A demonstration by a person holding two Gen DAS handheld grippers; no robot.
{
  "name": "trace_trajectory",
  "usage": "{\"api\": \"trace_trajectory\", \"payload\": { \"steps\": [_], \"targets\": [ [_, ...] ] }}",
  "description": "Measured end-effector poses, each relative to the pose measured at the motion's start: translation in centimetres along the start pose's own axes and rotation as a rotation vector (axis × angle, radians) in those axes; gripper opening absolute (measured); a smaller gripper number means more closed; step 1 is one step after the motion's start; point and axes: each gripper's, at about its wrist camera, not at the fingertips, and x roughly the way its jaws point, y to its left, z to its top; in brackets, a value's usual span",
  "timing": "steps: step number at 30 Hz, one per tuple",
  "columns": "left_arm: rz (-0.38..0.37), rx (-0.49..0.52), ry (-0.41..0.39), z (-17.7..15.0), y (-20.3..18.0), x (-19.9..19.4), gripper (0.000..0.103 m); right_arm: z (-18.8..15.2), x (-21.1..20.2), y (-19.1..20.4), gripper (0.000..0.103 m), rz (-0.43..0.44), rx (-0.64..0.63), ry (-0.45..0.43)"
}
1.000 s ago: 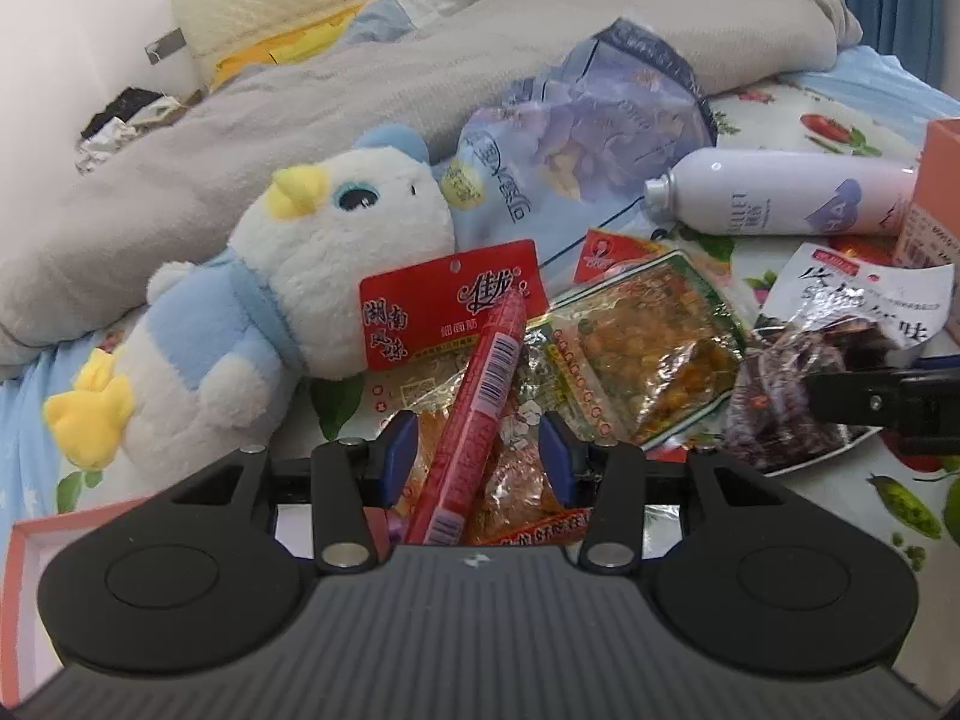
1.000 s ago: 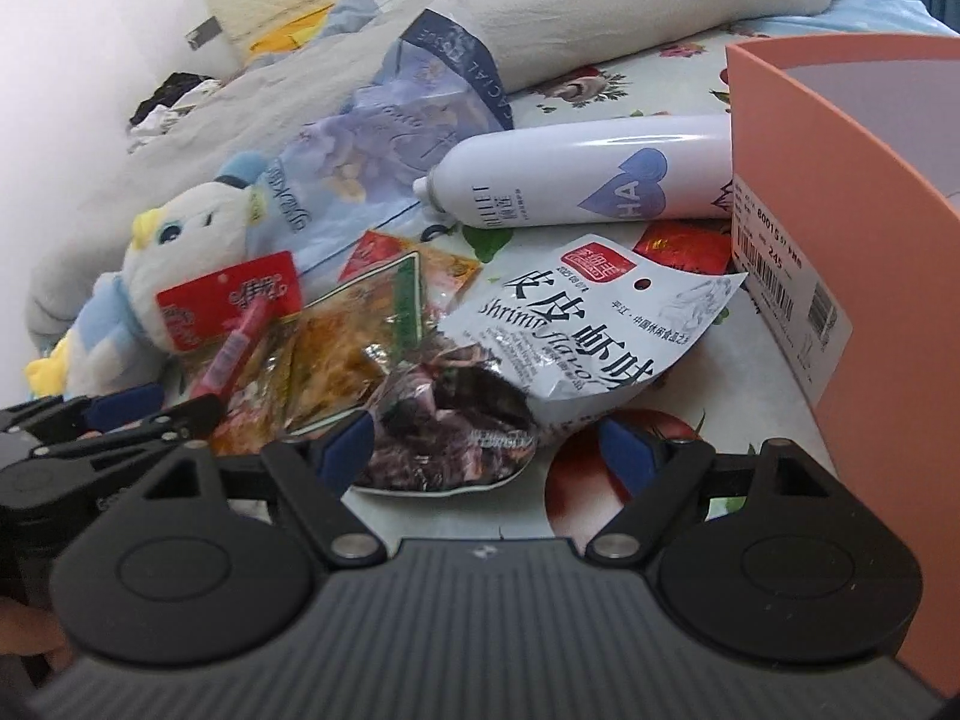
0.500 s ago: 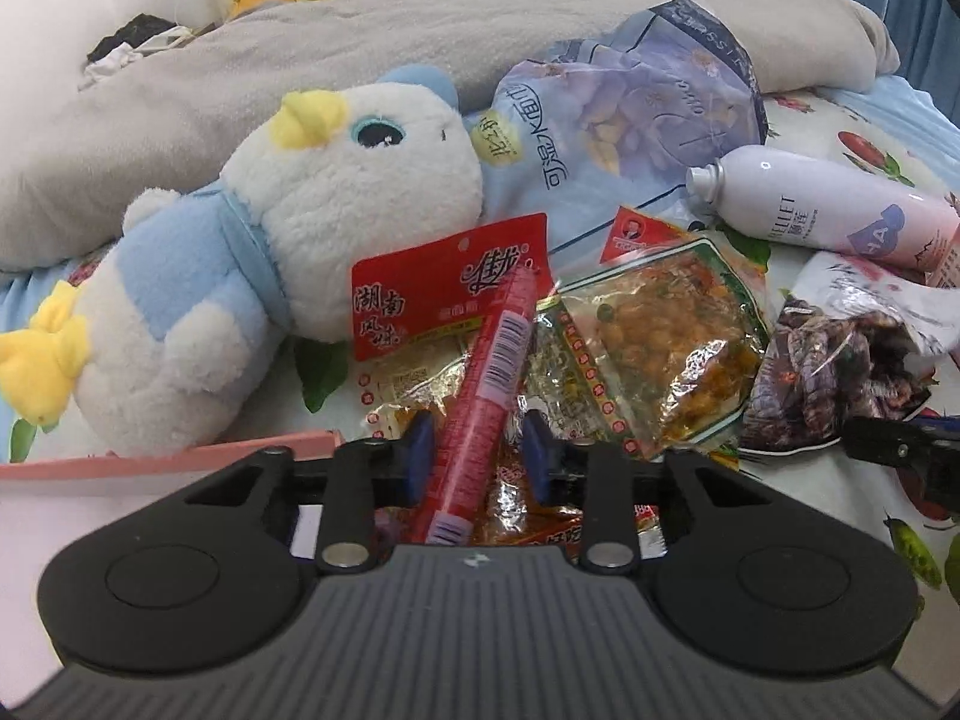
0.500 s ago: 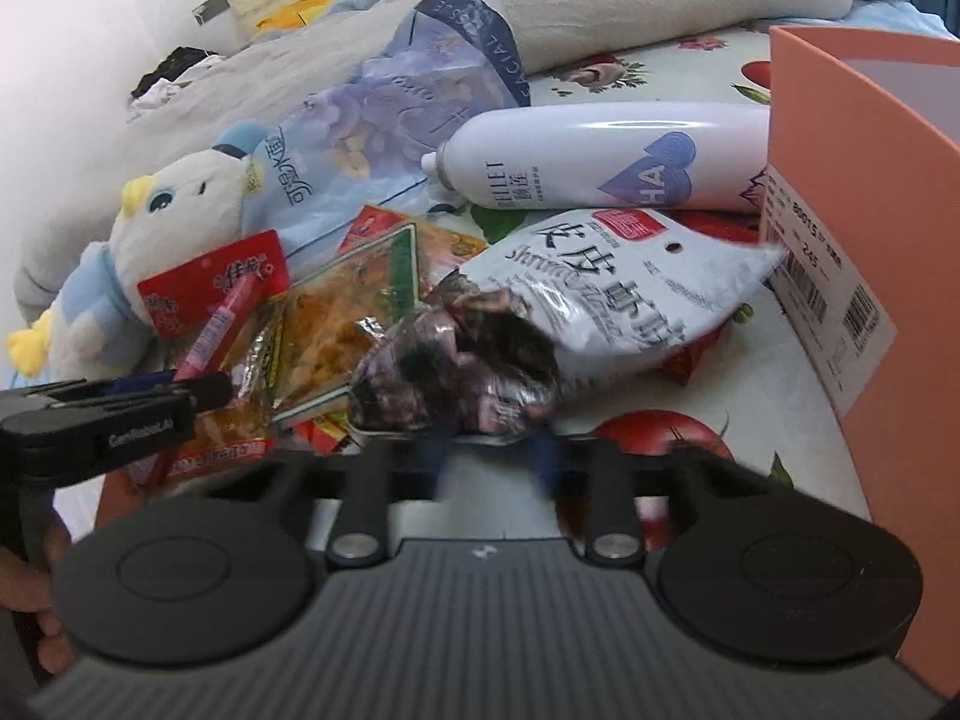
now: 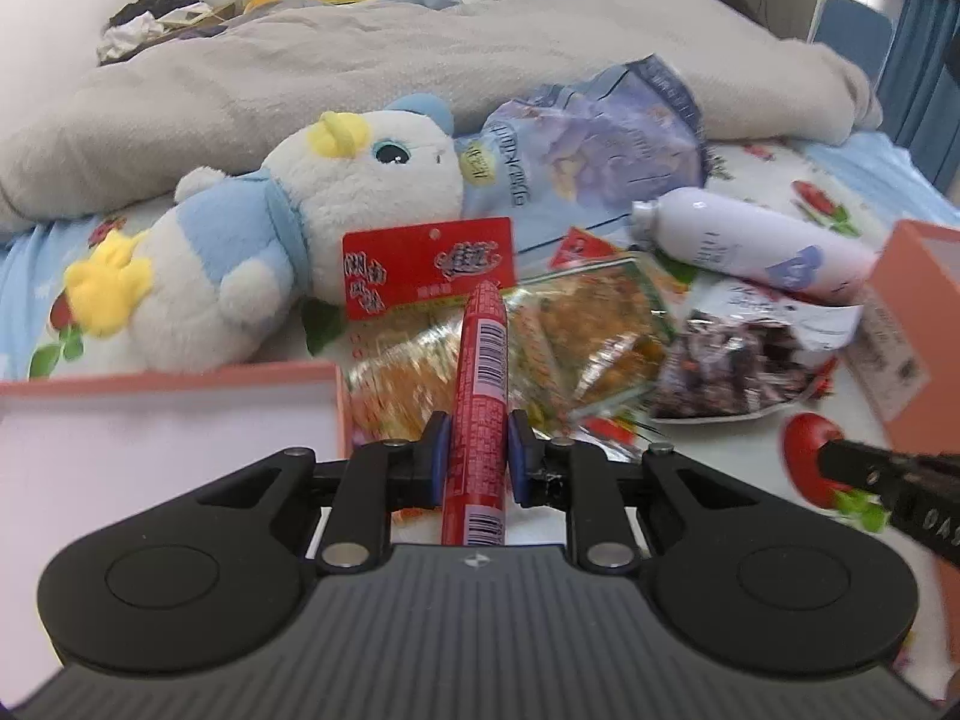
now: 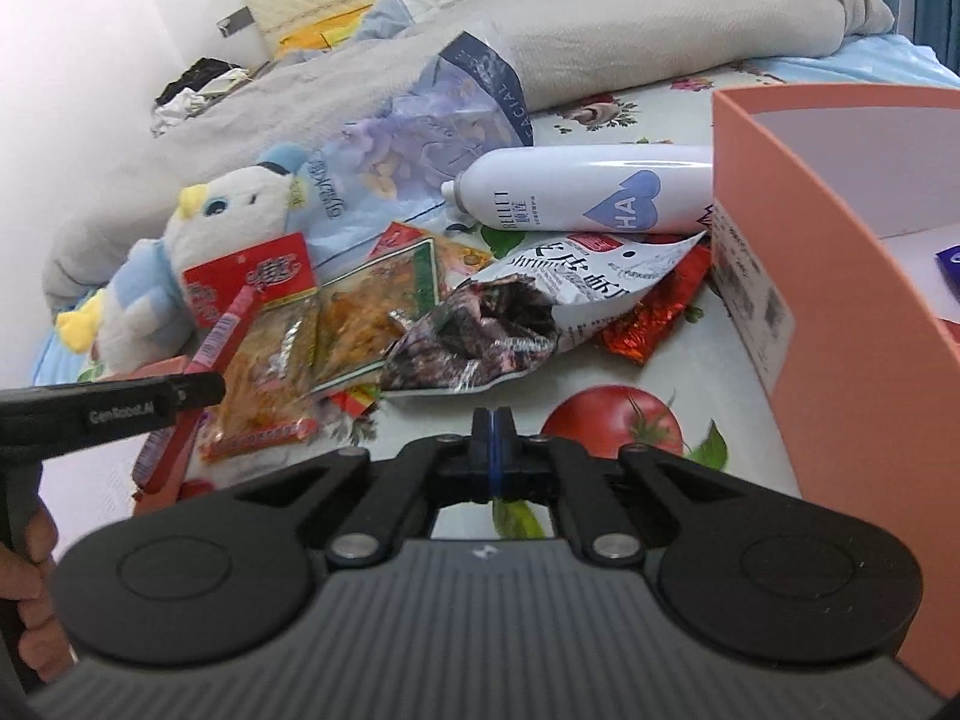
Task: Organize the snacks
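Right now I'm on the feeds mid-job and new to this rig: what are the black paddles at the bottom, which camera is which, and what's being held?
The black paddles are hand-held two-finger grippers; a person carries one in each hand, and each has a camera looking along its fingers.

In the left view, the left gripper is shut on a red sausage stick.

In the right view, the right gripper is shut with nothing between its fingers.

On the fruit-print sheet lie a plush bird, a red-label snack pack, a clear pack of orange snacks, a shrimp-flavor bag, a white bottle and a blue bag. A pink box stands on the right.
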Motion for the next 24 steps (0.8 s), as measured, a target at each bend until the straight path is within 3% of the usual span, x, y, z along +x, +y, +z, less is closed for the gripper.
{"api": "trace_trajectory", "payload": {
  "steps": [16, 24],
  "targets": [
    [-0.11, -0.163, 0.033, -10.2, -3.7, -8.3, 0.023, -6.4, -8.4, -0.9, 0.003, 0.029, -0.074, 0.026],
    [-0.121, -0.258, 0.071, -13.7, -3.6, -8.4, 0.023, -8.5, -9.7, -1.6, 0.004, 0.048, -0.105, 0.061]
  ]
}}
